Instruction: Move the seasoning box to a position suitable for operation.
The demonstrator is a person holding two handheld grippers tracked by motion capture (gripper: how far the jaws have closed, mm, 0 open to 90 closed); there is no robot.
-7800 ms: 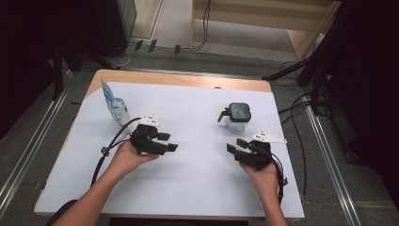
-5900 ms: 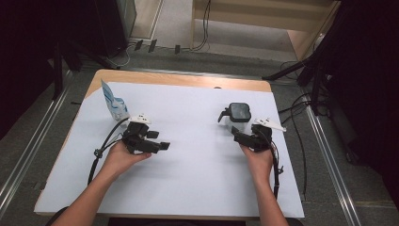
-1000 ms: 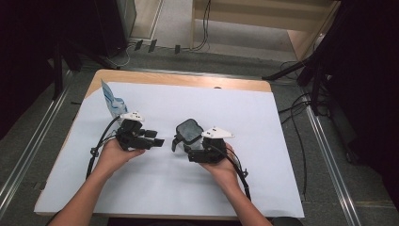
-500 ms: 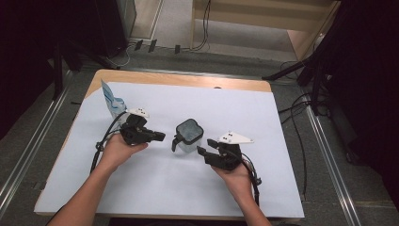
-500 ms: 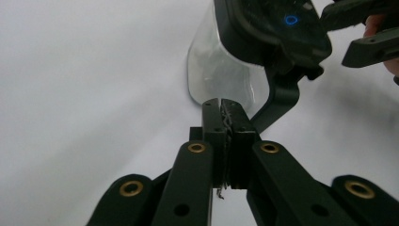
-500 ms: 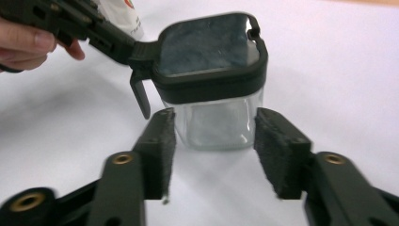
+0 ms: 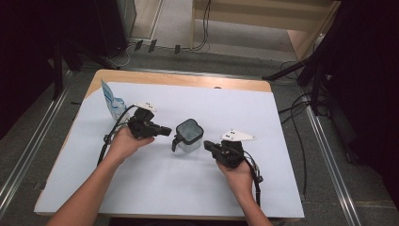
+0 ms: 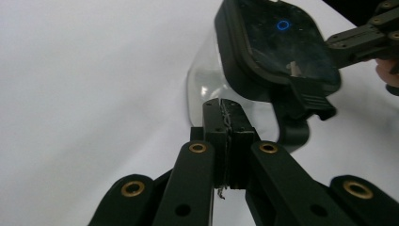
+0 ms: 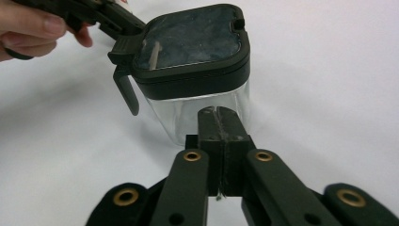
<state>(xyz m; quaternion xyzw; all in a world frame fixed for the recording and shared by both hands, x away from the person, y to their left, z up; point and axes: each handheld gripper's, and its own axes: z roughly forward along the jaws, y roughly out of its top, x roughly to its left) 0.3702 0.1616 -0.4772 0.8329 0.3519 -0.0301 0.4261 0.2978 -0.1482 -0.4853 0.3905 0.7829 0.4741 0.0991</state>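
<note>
Covering the desk (image 7: pixel 155 188) is a white sheet, grey floor and cables around it. A lidded clear container (image 7: pixel 189 135) stands mid-desk between the left claw (image 7: pixel 165 130) and right claw (image 7: pixel 208 145), both just clenched empty. Close views reveal its scuffed dark lid (image 9: pixel 188 35); the high view shows a blue-white pouch (image 7: pixel 112 102).

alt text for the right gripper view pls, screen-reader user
A clear square container with a black lid stands on a white table, just beyond the right gripper, whose two black jaws are pressed shut with nothing between them. At upper left, a hand brings the left gripper up to the lid's latch corner; whether they touch is unclear.
</note>
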